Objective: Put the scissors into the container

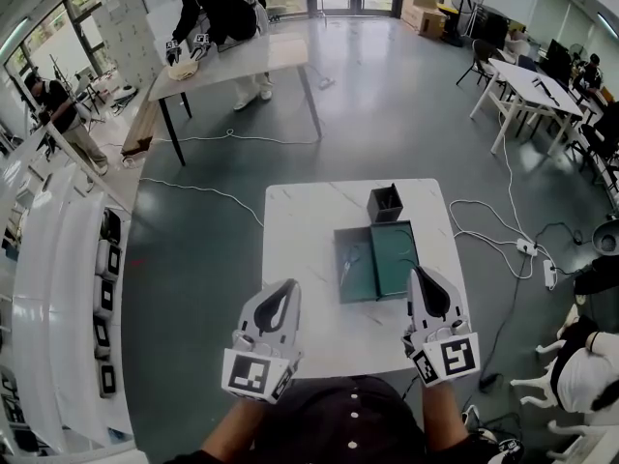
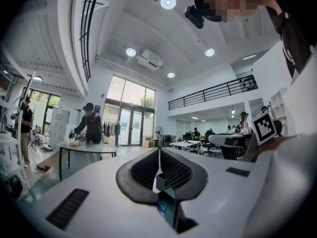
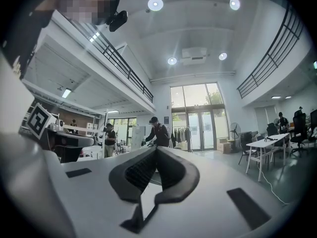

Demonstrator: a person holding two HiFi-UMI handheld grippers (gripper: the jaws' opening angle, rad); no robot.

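A small dark square container (image 1: 385, 202) stands upright at the far side of the white table (image 1: 300, 259). In front of it lies a green mat (image 1: 395, 259). The scissors (image 1: 349, 261) rest on the mat's paler left half, thin and faint in the head view. Their blue handle (image 2: 162, 208) peeks through the slot under the left jaws. My left gripper (image 1: 287, 286) hovers near the table's front edge, left of the mat, shut and holding nothing. My right gripper (image 1: 418, 275) sits at the mat's near right corner, also shut and holding nothing.
Grey floor surrounds the table, with white cables (image 1: 503, 245) and a power strip (image 1: 527, 247) to the right. A person works at another table (image 1: 232, 61) far behind. White shelving (image 1: 58, 288) runs along the left. Desks and chairs (image 1: 527, 90) stand at the back right.
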